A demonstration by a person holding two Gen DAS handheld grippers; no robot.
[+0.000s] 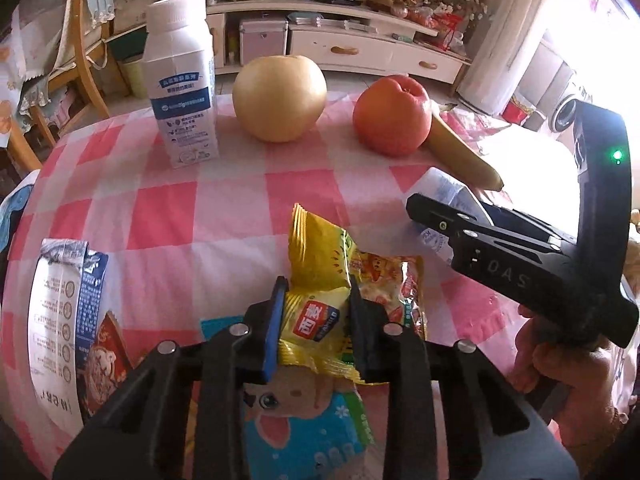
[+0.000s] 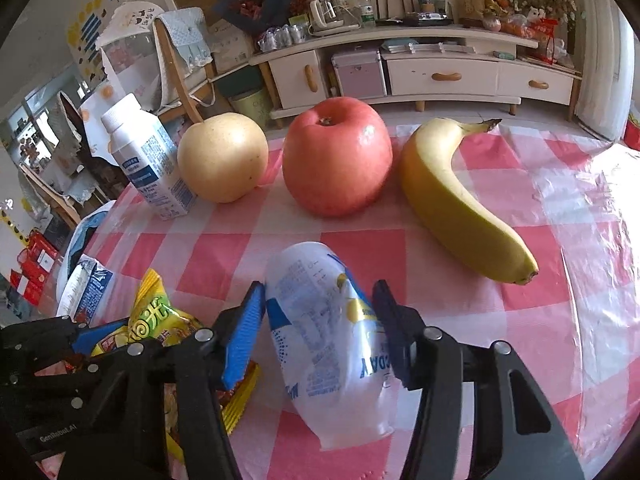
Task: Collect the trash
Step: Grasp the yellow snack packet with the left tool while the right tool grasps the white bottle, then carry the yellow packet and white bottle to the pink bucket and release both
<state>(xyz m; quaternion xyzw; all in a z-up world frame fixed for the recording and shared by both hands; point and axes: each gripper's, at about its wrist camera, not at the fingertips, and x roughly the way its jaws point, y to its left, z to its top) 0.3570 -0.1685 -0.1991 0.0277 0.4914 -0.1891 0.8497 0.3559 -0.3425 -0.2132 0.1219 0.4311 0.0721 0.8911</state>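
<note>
In the left wrist view my left gripper is shut on a yellow snack wrapper just above the pink checked tablecloth. An orange wrapper and a blue cartoon wrapper lie under it. In the right wrist view my right gripper is shut on a crumpled white and blue plastic pouch, with both fingers pressed to its sides. The same pouch shows at the right gripper's tips in the left wrist view. The left gripper and yellow wrapper sit at the lower left.
At the back of the table stand a white milk carton, a yellow pear, a red apple and a banana. A large white printed bag lies at the left edge. A hand holds the right gripper.
</note>
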